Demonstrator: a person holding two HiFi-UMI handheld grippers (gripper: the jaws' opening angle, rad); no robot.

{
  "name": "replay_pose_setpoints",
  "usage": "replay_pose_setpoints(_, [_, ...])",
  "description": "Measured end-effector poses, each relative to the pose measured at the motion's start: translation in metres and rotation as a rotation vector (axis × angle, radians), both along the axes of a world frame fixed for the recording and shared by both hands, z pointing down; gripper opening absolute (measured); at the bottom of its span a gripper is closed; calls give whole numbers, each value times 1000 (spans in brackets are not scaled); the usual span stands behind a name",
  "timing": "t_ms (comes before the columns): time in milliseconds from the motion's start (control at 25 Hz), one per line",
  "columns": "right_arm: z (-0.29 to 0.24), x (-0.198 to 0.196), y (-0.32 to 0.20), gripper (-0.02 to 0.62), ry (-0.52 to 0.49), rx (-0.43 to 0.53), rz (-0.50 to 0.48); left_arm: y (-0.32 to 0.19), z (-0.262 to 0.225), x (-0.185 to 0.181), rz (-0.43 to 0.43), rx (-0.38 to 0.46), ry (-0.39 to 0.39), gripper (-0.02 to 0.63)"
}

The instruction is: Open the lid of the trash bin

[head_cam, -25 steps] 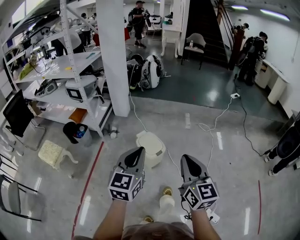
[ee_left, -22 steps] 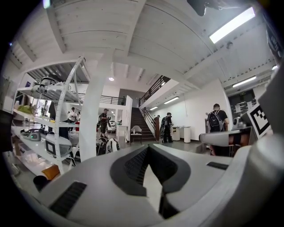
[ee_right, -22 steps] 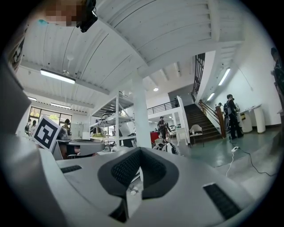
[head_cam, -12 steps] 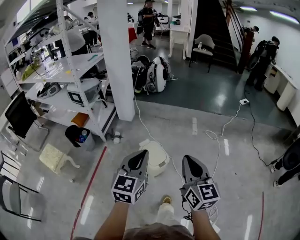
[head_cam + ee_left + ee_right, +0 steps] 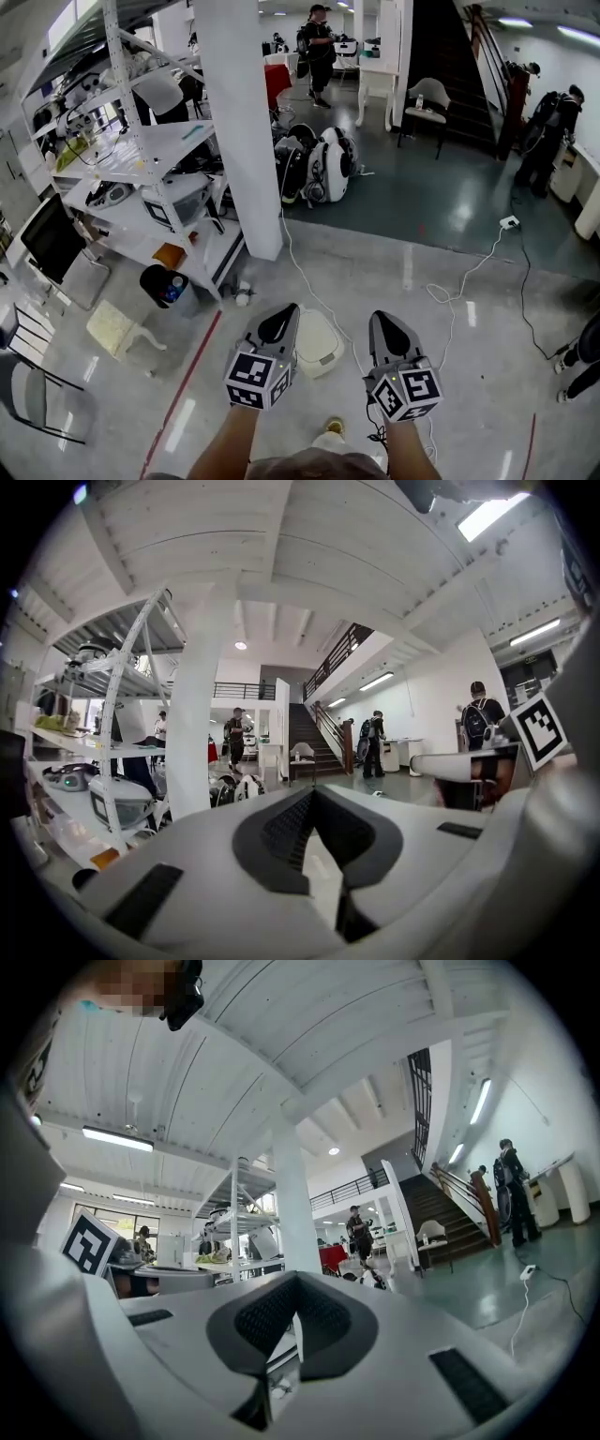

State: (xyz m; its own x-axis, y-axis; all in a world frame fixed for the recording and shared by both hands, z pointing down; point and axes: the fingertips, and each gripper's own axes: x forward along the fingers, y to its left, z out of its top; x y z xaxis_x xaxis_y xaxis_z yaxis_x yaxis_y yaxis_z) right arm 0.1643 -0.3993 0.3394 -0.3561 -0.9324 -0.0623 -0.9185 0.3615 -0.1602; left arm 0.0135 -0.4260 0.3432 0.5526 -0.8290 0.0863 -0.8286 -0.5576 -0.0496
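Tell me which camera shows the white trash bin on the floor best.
The head view. It looks down on the trash bin, lid down, on the floor just ahead of the left gripper and the right gripper. Both gripper views point out across the room over shut jaws, and neither shows the bin clearly.

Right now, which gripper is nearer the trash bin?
Left. The left gripper hovers by the trash bin, left side; the right gripper is apart, off its right.
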Motion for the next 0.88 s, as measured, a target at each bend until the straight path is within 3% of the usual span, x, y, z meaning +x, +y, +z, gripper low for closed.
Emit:
replay_pose_setpoints(280, [-16, 24, -58, 29, 60, 27, -48, -52, -20, 14, -79, 46, 14, -3])
replay_pose_setpoints(520, [-27, 19, -101, 29, 85, 51, -110, -85, -27, 16, -132, 81, 17, -3])
replay_pose_setpoints(880, [-29, 11, -148, 29, 60, 55, -112, -136, -32, 18, -121, 88, 28, -3])
